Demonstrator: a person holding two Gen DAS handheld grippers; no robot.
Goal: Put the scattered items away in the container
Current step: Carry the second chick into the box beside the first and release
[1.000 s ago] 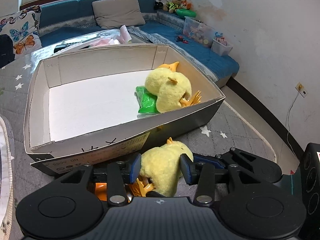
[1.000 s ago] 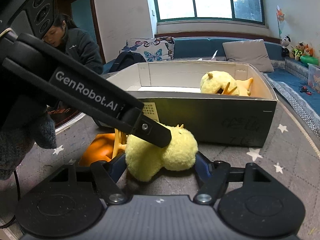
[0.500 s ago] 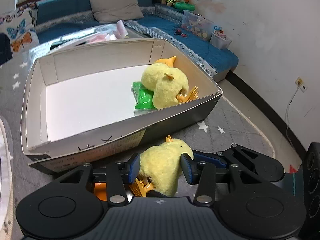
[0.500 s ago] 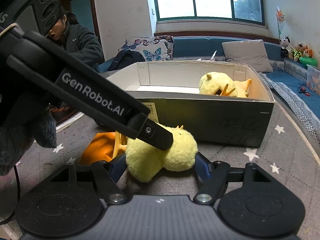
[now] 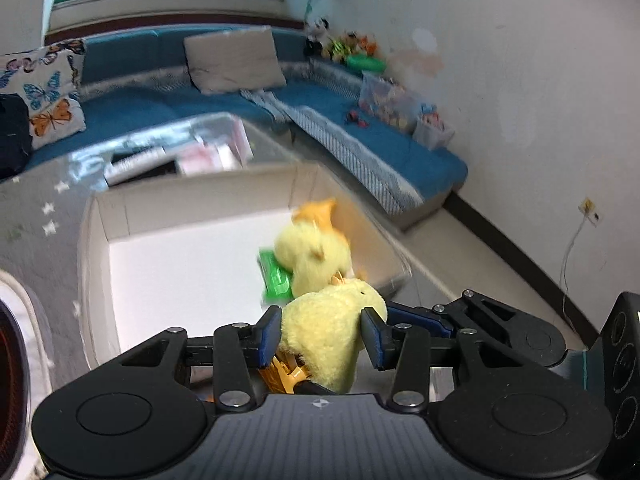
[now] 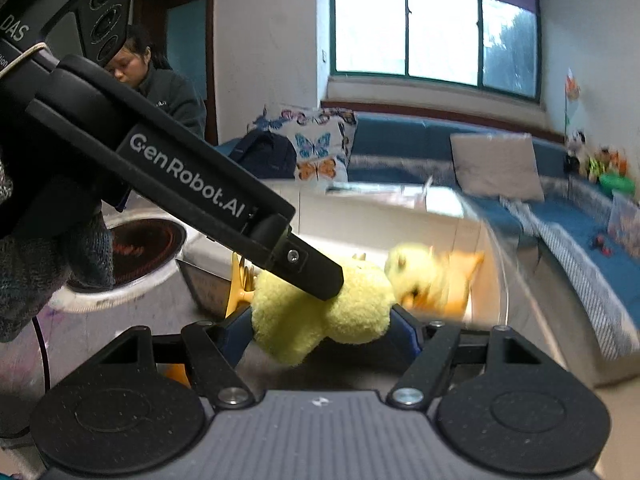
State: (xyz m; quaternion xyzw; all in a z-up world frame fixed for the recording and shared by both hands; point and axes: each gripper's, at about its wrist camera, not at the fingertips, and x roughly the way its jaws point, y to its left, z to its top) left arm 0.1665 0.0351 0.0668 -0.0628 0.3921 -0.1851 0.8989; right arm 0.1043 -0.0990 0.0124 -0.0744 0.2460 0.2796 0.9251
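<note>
A yellow plush duck (image 5: 328,332) with orange feet sits between the blue pads of my left gripper (image 5: 322,338), which is shut on it and holds it above the near wall of the cardboard box (image 5: 96,280). The same duck (image 6: 324,312) is also squeezed between the pads of my right gripper (image 6: 320,332). The left gripper's black finger (image 6: 224,208) crosses the right wrist view and presses on the duck. Inside the box lie a second yellow duck (image 5: 312,252), also seen in the right wrist view (image 6: 420,276), and a green packet (image 5: 276,276).
A blue sofa (image 5: 360,136) with cushions and toy bins runs behind the box. A round white dish with a dark red centre (image 6: 144,248) sits at the left. A person (image 6: 160,84) is at the back left. The grey star rug (image 5: 36,208) covers the floor.
Both grippers have lifted the duck off the rug, up to the height of the box rim. The views are tilted higher and blurred from the motion.
</note>
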